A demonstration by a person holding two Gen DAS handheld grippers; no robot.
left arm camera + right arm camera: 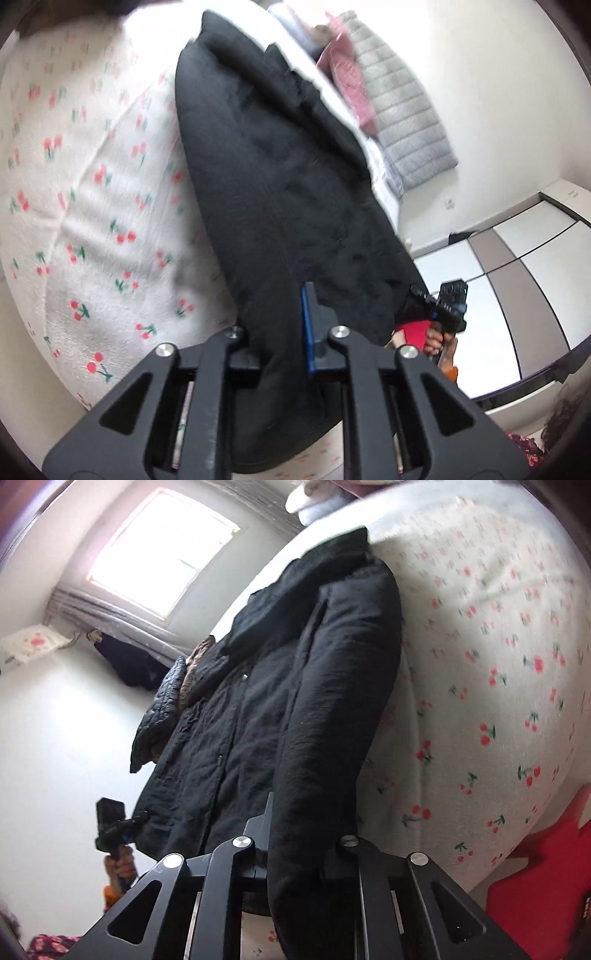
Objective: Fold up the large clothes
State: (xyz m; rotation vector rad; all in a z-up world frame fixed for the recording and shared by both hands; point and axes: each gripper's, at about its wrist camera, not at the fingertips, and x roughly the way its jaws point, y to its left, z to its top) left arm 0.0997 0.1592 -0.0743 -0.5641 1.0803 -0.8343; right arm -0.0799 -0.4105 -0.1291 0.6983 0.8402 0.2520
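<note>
Black coat (280, 192) pinched in both tongs (280, 354) (299, 849), fingertips buried in fabric.

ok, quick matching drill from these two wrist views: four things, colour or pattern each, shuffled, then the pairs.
Things:
1. coat
2. bedspread
3. quilted jacket by the wall
4. wardrobe doors

Looks:
A. white with red cherries
B. white and taupe panels
C. black
D. light grey

Pairs: 1-C, 2-A, 3-D, 4-B

Both the left gripper and the right gripper have their jaws shut on the coat's bottom end.
</note>
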